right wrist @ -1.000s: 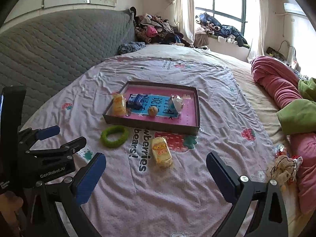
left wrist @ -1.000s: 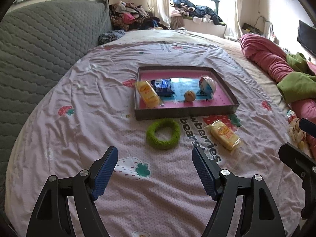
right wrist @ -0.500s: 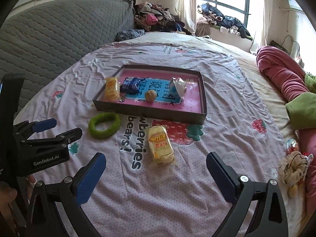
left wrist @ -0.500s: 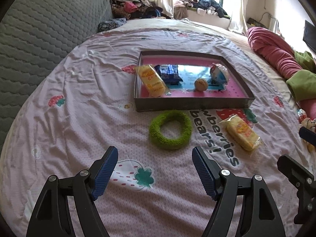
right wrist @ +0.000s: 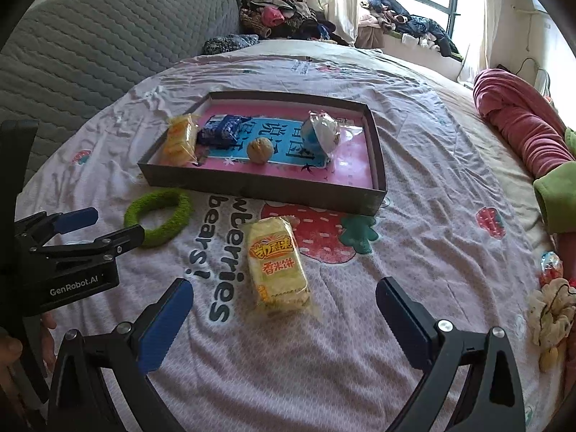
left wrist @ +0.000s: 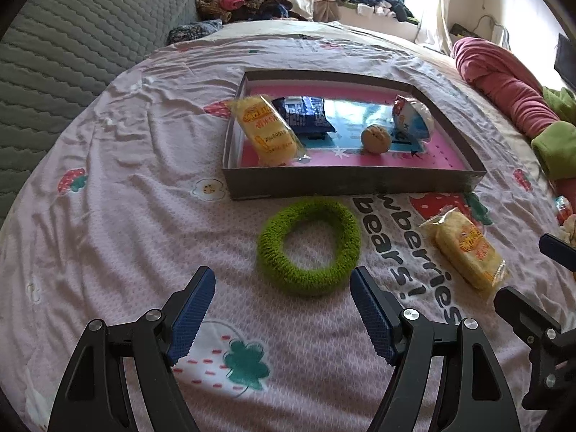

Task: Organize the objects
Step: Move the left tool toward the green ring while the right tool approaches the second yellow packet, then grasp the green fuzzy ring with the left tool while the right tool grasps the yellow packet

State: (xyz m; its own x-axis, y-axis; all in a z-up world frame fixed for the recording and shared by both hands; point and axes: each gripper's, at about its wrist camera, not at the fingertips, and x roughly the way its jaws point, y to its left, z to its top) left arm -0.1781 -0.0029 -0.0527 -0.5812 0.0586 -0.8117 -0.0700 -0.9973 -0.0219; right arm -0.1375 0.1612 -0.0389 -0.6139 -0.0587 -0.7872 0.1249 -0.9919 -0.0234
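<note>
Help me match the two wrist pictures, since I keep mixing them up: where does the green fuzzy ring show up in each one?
Left wrist view: the green fuzzy ring lies centre frame on the bedspread, just ahead of the open left tool, in front of the tray.
Right wrist view: the ring lies at left, beside the left tool's fingers.
Shared landmark: the dark tray, its near wall just behind the ring in both.

Yellow snack packets: two, one [left wrist: 268, 129] inside the tray [left wrist: 352, 181], one [left wrist: 468, 248] out on the bed sheet [left wrist: 108, 237]. Dark blue packet [left wrist: 306, 115]: one. Small tan ball [left wrist: 375, 138]: one. Blue-and-white wrapped ball [left wrist: 414, 117]: one. Green fuzzy ring [left wrist: 309, 250]: one. Tray: one. Grippers: two.
</note>
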